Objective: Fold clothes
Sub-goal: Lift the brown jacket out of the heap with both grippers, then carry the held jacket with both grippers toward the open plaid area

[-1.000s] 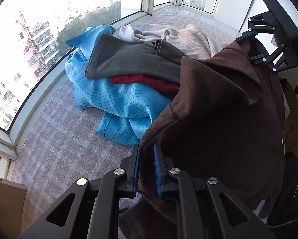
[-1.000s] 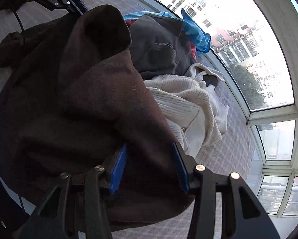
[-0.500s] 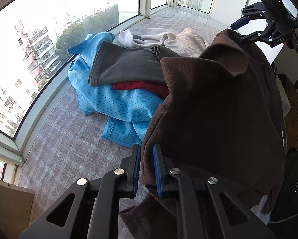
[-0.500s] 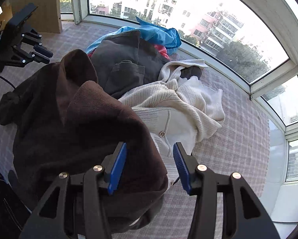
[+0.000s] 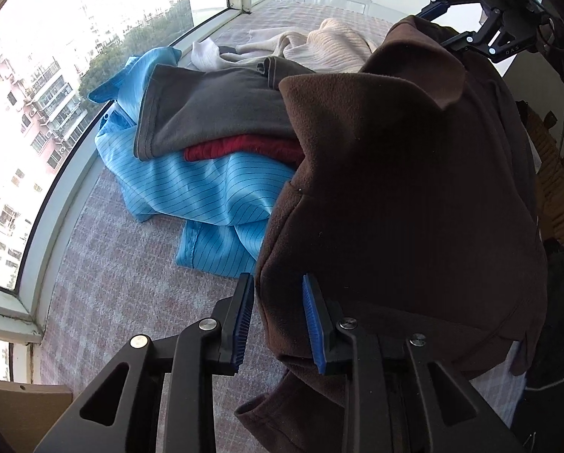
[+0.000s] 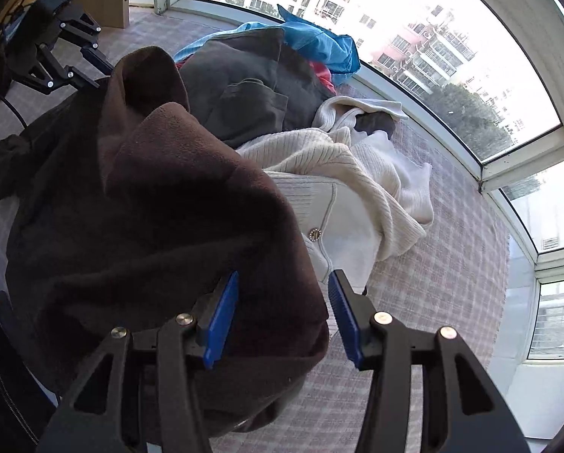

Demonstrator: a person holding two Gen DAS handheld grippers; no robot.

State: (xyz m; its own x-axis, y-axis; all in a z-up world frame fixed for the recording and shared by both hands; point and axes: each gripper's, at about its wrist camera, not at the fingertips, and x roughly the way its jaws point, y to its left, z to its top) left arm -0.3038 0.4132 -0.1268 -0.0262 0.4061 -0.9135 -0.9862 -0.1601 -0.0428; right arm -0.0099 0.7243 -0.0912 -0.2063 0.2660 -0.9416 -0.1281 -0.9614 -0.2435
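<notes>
Both grippers, left gripper (image 5: 276,324) and right gripper (image 6: 284,317), stand parted around the edges of the dark brown fleece garment (image 5: 406,196), which lies bunched on the checked mat (image 5: 104,287) beside the unfolded clothes pile (image 5: 214,143), seemingly released for folding.

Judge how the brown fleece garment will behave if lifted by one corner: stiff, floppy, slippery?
Probably floppy: the brown fleece garment slumps in soft rounded folds and a flap droops beneath the left gripper. Its nap looks matte, so likely grippy against the pads. It seems thick, so bulkier than the blue striped shirt.
</notes>
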